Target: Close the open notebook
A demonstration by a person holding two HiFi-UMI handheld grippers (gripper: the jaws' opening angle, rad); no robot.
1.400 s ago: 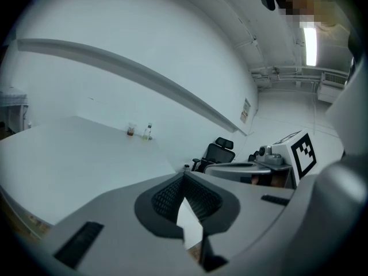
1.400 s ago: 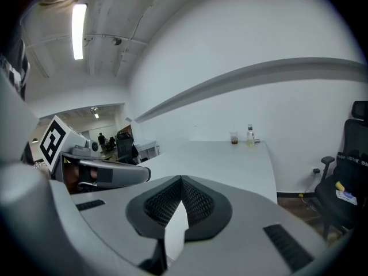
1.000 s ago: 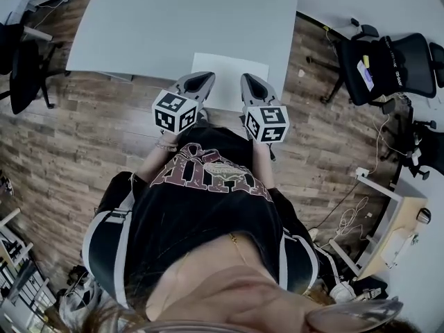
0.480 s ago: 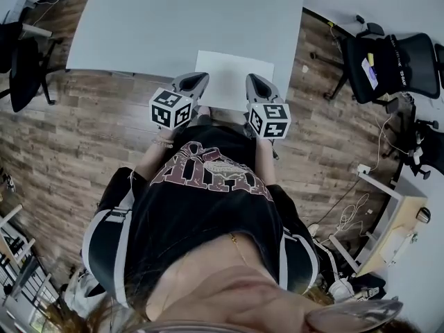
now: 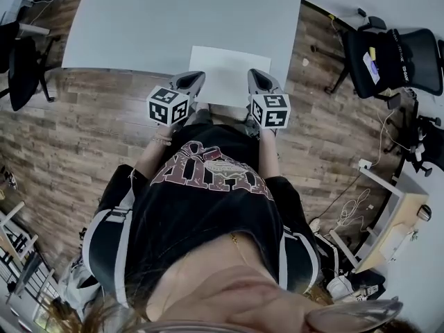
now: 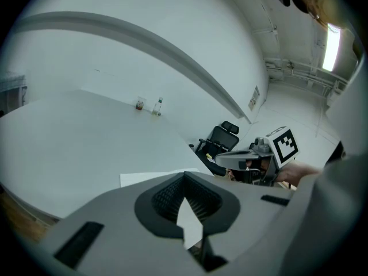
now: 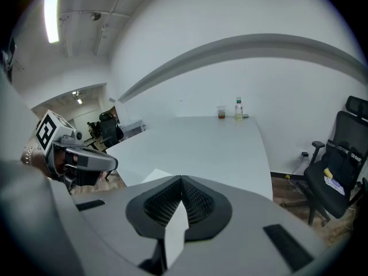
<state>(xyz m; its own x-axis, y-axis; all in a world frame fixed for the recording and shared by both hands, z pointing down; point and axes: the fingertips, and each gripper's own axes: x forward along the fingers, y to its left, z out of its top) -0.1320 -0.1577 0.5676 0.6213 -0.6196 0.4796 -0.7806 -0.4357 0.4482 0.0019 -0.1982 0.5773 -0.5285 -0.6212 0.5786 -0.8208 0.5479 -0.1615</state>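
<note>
A white notebook point(image 5: 229, 73) lies flat at the near edge of the grey table point(image 5: 139, 26); its pages show as one plain white sheet. My left gripper point(image 5: 193, 80) hangs at the notebook's near left corner, jaws shut with nothing between them. At the near right corner is my right gripper point(image 5: 257, 78), also shut and empty. In the left gripper view the notebook point(image 6: 146, 179) lies just beyond the closed gripper point(image 6: 184, 175), with the right gripper point(image 6: 247, 157) alongside. The right gripper view shows a corner of the notebook point(image 7: 153, 176) past the closed gripper point(image 7: 181, 178).
A black office chair point(image 5: 395, 61) stands right of the table and another point(image 5: 21, 64) on the left, both on wooden floor. Two small bottles point(image 6: 156, 106) stand at the table's far edge. A desk with cables point(image 5: 388, 227) is at the lower right.
Both grippers have shifted a little toward the table edge and slightly apart, flanking the notebook's near corners. Their jaws stay shut and the notebook has not moved.
</note>
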